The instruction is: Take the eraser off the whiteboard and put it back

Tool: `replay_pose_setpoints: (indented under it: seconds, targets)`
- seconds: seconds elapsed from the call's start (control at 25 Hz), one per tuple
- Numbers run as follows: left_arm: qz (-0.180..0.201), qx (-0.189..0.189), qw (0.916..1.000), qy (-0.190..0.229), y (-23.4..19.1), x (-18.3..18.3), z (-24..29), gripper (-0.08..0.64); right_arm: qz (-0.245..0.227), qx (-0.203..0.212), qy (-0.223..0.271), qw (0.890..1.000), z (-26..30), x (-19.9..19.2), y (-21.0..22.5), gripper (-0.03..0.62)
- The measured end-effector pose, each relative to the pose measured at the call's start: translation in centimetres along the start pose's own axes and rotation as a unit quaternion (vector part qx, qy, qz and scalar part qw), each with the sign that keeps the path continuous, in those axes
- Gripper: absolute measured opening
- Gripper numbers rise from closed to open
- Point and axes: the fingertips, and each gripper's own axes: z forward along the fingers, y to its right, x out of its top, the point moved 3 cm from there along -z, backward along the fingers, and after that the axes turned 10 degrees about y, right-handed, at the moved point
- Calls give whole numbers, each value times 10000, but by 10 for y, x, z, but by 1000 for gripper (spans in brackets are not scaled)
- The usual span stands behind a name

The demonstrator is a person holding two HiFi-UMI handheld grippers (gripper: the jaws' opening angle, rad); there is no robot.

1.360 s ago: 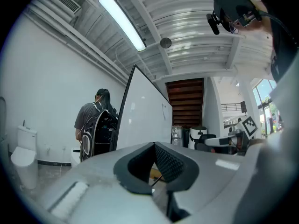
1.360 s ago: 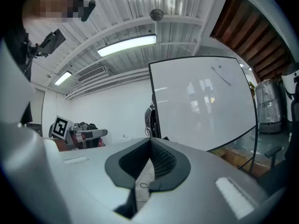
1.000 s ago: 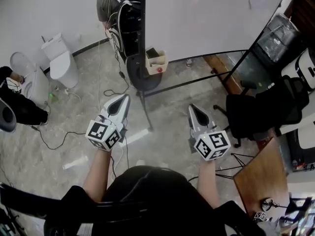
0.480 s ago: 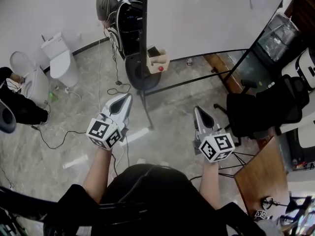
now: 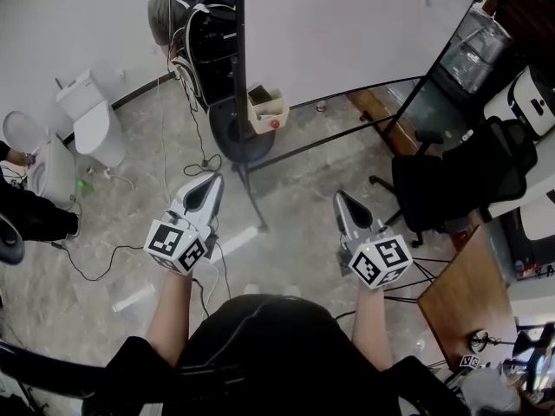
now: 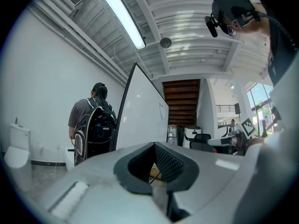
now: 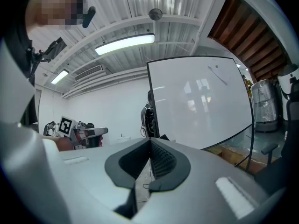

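The whiteboard [image 5: 347,24] stands on a black frame across the top of the head view, and I cannot make out an eraser on it. My left gripper [image 5: 213,178] is held level over the floor, pointing toward the board's left post, shut and empty. My right gripper [image 5: 339,197] is beside it, also shut with nothing between its pads. In the left gripper view the board [image 6: 140,115] is seen edge-on past the closed left gripper [image 6: 154,146]. The right gripper view shows the board's face [image 7: 201,101] beyond the closed right gripper [image 7: 150,141].
A person with a backpack [image 5: 186,16] stands behind the board's left end. A small box [image 5: 264,111] lies at the board's foot. A toilet [image 5: 87,115] is at the left, a black office chair [image 5: 451,185] and a wooden table [image 5: 468,302] at the right. Cables [image 5: 173,163] trail over the floor.
Both grippers stay shut and almost still. The head view has shifted a little, so the board and the box now sit slightly further left.
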Motion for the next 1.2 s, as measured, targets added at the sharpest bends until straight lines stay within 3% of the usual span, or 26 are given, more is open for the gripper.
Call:
replay_pose_setpoints:
  seconds: [0.28,0.76,1.2]
  targets:
    - [-150,-215,9996,129,-26,6,-7,8,72,-74,124,9999,18,0,-20,9]
    - [-341,-562,9978,-38,-44,-5,-17,6,-61,-112,-36,9999,33,-13,-38,9]
    - [-227,-307,9993,-21,-59,-11,22,6,-136,344,-59,9993,88,-10,-9,9]
